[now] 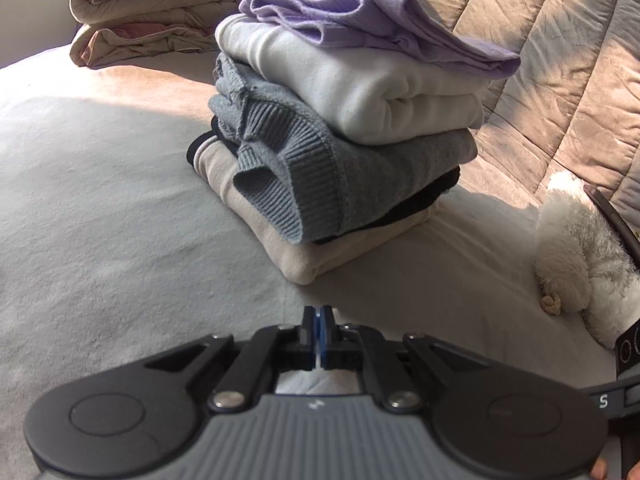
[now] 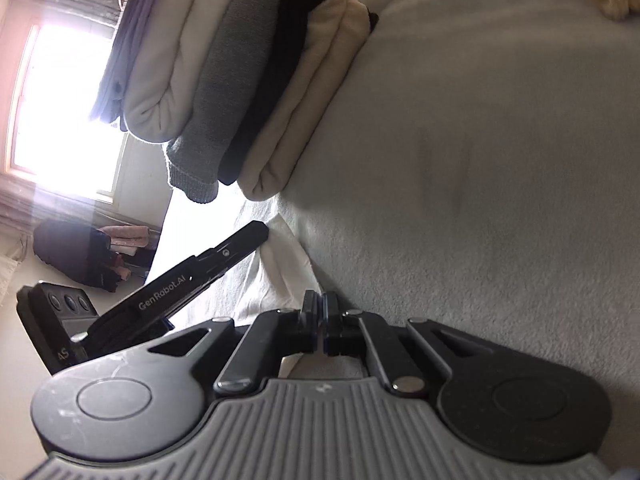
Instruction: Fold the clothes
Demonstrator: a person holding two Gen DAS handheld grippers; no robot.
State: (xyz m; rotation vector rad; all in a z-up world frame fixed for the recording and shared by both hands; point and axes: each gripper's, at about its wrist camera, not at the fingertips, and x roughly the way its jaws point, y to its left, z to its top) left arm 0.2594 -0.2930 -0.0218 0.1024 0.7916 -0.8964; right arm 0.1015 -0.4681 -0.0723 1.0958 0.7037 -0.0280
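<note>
Right now we hold both grippers with fingers pressed together: the left gripper (image 1: 318, 314) grips nothing, while a white cloth (image 2: 276, 264) lies under the right gripper (image 2: 320, 306), though we cannot tell whether it is pinched. Just ahead on the pale bed cover (image 1: 100, 220) stands the folded stack: beige garment (image 1: 288, 256) at the bottom, a dark layer, grey sweater (image 1: 360, 176), white sweatshirt (image 1: 360, 88), lilac top (image 1: 360, 12). A fluffy white toy (image 1: 580, 248) lies to the right, and folded quilts (image 1: 152, 12) lie beyond.
</note>
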